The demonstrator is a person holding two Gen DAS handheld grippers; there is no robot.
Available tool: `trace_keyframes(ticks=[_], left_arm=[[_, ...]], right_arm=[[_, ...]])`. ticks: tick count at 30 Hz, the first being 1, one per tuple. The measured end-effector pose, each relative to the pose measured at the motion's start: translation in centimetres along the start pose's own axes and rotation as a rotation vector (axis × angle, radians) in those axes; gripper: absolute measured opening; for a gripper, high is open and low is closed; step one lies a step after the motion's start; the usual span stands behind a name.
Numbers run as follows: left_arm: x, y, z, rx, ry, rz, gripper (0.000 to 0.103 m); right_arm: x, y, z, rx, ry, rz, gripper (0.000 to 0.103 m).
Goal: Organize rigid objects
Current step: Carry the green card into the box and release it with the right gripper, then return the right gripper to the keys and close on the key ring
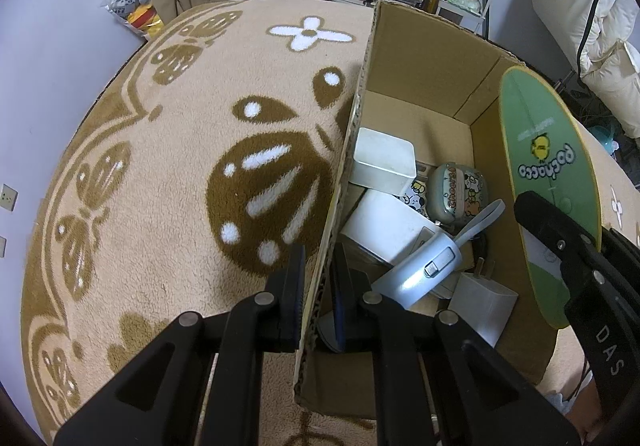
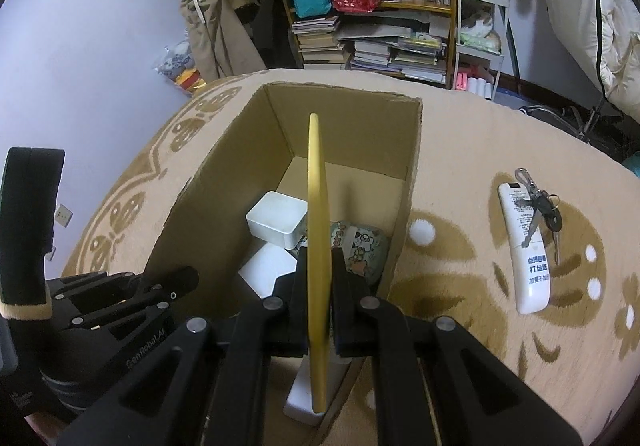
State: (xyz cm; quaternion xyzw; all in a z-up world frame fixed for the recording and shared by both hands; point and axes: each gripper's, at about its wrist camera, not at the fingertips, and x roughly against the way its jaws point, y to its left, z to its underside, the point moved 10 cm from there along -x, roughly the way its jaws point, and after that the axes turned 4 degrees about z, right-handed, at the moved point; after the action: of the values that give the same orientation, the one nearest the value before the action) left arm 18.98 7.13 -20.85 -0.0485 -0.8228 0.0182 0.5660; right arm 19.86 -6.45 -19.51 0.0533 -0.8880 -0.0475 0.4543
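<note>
An open cardboard box (image 1: 424,58) stands on a beige patterned rug. My left gripper (image 1: 318,282) is shut on the box's left wall (image 1: 340,182), one finger outside and one inside. My right gripper (image 2: 319,286) is shut on a flat green oval fan with a yellow rim (image 1: 544,174), held upright over the box's right side; it shows edge-on in the right wrist view (image 2: 317,230). Inside the box lie a white tub (image 1: 384,160), a white block (image 1: 384,226), a cartoon-print case (image 1: 456,194), a silver-blue device with a strap (image 1: 424,274) and a white charger (image 1: 486,304).
On the rug right of the box lie a white remote (image 2: 526,250) and a bunch of keys (image 2: 540,206). Behind the rug stand a bookshelf with stacked books (image 2: 368,50), a white trolley (image 2: 480,26) and hanging clothes. The left gripper's body (image 2: 120,298) sits at the box's left.
</note>
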Motion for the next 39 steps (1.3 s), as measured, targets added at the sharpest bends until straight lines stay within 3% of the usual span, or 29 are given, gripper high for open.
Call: trace_keyframes(ticks=[20,23,31,33,39], left_arm=[[0.0,0.0,0.1,-0.006,-0.003,-0.013,0.012],[0.0,0.0,0.1,-0.007,-0.003,-0.014,0.012],[0.0,0.0,0.1,-0.001,-0.003,-0.014,0.013],[0.0,-0.1,0.2,0.001,-0.002,-0.010,0.013],[0.1,0.0,0.1,-0.001,-0.003,-0.012,0.013]], right_arm=[[0.4,-0.9,0.1,-0.020,0.015,-0.017,0.016],[0.9,-1.1,-0.5,-0.027,0.004,-0.024,0.023],[3.8,-3.0,-3.5,-0.060,-0.120,-0.030,0.077],[4.0,-4.1,-4.4,-0.076,-0.139,-0.017,0.083],[3.3,-9.0,-6.3,-0.132,-0.147,0.053,0.084]])
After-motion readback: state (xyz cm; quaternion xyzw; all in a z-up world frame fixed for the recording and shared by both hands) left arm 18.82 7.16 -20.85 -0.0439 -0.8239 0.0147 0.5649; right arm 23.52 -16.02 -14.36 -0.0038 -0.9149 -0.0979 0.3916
